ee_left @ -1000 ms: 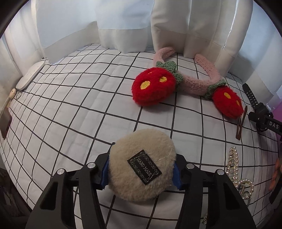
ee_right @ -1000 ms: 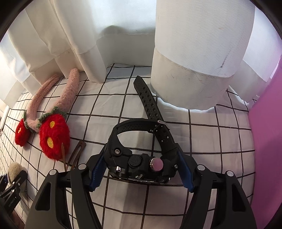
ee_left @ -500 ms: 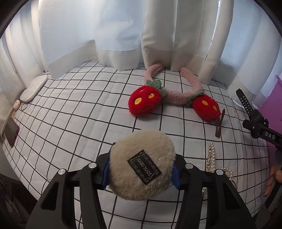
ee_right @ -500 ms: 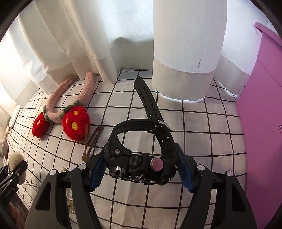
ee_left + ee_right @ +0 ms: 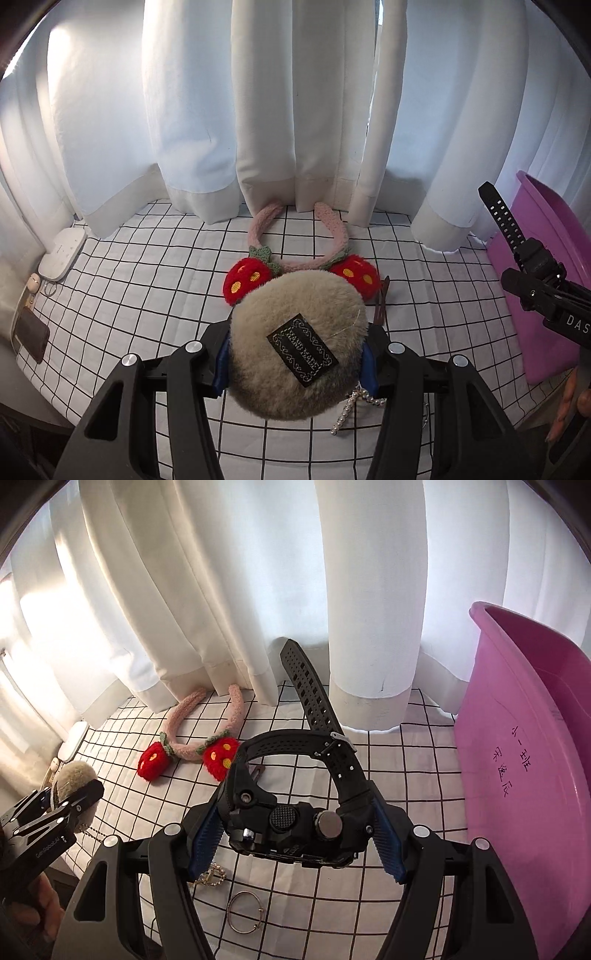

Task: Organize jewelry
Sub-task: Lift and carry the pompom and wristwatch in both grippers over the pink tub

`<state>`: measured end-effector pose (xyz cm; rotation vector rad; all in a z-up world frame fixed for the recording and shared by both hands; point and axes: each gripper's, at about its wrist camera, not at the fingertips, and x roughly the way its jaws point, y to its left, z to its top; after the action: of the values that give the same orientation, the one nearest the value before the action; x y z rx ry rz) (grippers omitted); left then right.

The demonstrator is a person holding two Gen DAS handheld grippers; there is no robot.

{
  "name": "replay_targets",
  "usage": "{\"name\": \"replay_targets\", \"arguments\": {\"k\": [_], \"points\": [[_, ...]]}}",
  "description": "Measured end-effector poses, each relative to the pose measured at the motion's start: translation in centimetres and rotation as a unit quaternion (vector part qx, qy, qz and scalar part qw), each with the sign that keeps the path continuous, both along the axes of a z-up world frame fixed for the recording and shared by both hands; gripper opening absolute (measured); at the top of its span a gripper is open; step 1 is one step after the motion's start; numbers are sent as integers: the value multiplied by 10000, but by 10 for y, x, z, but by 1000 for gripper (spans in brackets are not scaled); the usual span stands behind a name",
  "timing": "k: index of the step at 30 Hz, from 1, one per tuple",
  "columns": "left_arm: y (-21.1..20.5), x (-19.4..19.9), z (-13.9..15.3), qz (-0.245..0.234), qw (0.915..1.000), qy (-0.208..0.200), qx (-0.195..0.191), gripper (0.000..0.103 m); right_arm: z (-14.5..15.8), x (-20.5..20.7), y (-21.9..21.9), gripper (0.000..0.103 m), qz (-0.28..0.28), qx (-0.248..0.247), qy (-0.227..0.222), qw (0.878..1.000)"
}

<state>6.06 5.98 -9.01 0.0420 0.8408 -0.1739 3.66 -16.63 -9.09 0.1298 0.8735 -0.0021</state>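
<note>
Checked bedspread under white curtains, strawberry headband beyond; left claw around fluffy pouch, right claw around black watch.

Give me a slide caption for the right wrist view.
Right gripper grips a black watch above the grid-patterned cloth, pink bin alongside.

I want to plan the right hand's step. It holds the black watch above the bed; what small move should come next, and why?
Probably carry the right tool sideways toward the purple bin before releasing. The black watch is clamped between its pads, lifted off the checked bedcover, and the bin stands open just to its right, apparently the container for sorted pieces.
</note>
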Motion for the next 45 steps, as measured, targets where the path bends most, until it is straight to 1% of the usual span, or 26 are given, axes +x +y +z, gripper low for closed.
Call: {"name": "replay_targets", "arguments": {"k": [6, 14, 18, 23, 26, 34, 41, 45], "points": [[-34, -2, 20, -393, 9991, -180, -47, 51, 24, -20, -16, 68, -237, -17, -215, 9995], [-80, -5, 35, -900, 9953, -359, -90, 51, 56, -50, -43, 68, -610, -135, -526, 9967], [-107, -10, 43, -1177, 9920, -448, -117, 51, 69, -68, -62, 68, -864, -226, -682, 9937], [-151, -17, 55, -1638, 9849, -504, -233, 51, 81, -91, -98, 68, -1253, -275, -815, 9884], [-180, -20, 60, -1942, 9794, -424, -358, 51, 84, -106, -127, 68, -1525, -291, -832, 9844], [-265, -33, 69, -2620, 9638, -405, -289, 51, 80, -142, -188, 68, -2108, -309, -671, 9747], [-334, -44, 64, -3123, 9496, -237, -112, 52, 69, -150, -223, 68, -2213, -150, -428, 9742], [-366, -43, 53, -3259, 9454, 30, -19, 53, 58, -148, -233, 68, -2195, -46, -313, 9751]]}}
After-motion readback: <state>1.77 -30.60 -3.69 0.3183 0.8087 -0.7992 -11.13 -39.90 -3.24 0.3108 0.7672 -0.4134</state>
